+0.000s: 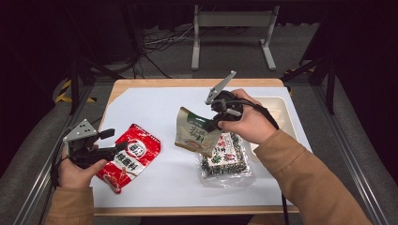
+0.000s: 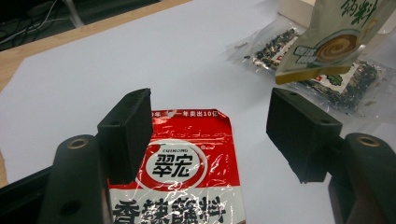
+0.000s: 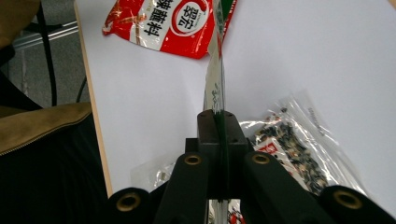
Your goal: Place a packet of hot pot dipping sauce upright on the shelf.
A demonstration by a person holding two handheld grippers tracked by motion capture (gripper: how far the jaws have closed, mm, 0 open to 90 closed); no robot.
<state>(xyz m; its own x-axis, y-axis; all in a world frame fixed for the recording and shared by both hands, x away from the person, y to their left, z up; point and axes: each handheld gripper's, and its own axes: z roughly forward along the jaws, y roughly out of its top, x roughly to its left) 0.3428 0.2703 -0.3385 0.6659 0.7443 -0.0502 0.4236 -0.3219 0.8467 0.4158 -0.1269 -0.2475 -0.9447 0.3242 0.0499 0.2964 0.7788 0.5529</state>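
Note:
My right gripper (image 1: pixel 212 123) is shut on the edge of a beige and green snack pouch (image 1: pixel 195 132), which hangs lifted above the white sheet (image 1: pixel 155 108). In the right gripper view that beige pouch (image 3: pixel 215 74) runs edge-on up from the closed jaws of the right gripper (image 3: pixel 218 122). Under it lies a clear bag of dark seaweed snack (image 1: pixel 226 157). A red sauce packet (image 1: pixel 127 157) lies flat at the left. My left gripper (image 1: pixel 112 140) stands open just over the red packet (image 2: pixel 187 163), its pads (image 2: pixel 128 133) apart with nothing gripped.
A shallow white tray (image 1: pixel 281 112) sits at the table's right edge. The wooden table edge (image 1: pixel 187 83) borders the white sheet. A metal stand (image 1: pixel 232 21) and cables lie on the floor beyond the table.

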